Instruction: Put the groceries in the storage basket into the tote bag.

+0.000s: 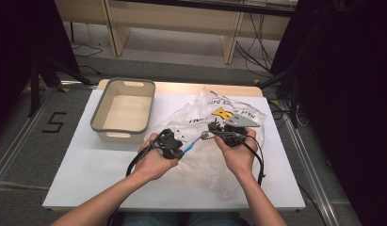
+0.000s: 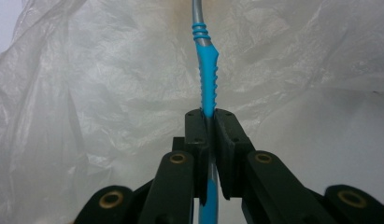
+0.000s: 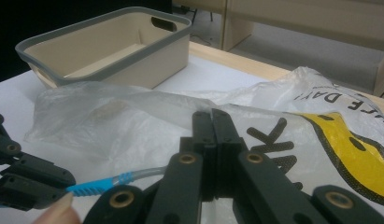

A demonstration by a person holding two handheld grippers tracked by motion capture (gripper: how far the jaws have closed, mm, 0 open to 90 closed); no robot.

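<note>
A beige bin (image 1: pixel 123 110) with a grey rim is sitting at the far left part of the white table (image 1: pixel 87 165), close to its far edge; in the right gripper view the same bin (image 3: pixel 110 46) is standing open behind the bag.

Nearer the middle, the person's left hand is holding the left gripper (image 1: pixel 174 147), which is pointing toward the right side of the table. Its jaws are pressed together on the blue ribbed handle of a utensil (image 2: pixel 207 88); in the left gripper view the handle is running straight up from between the pads and turning into a grey metal shaft. In the high view the utensil (image 1: pixel 193 142) is bridging the gap between the two grippers, above the table's middle.

A crumpled clear plastic bag (image 1: pixel 210 113) with black lettering and a yellow print is lying under and behind both grippers, spreading toward the right edge.

The right gripper (image 1: pixel 214 129) is being held over the bag; its jaws (image 3: pixel 212 135) are standing fully together with no gap between them, and whether they are pinching the plastic I cannot tell.
</note>
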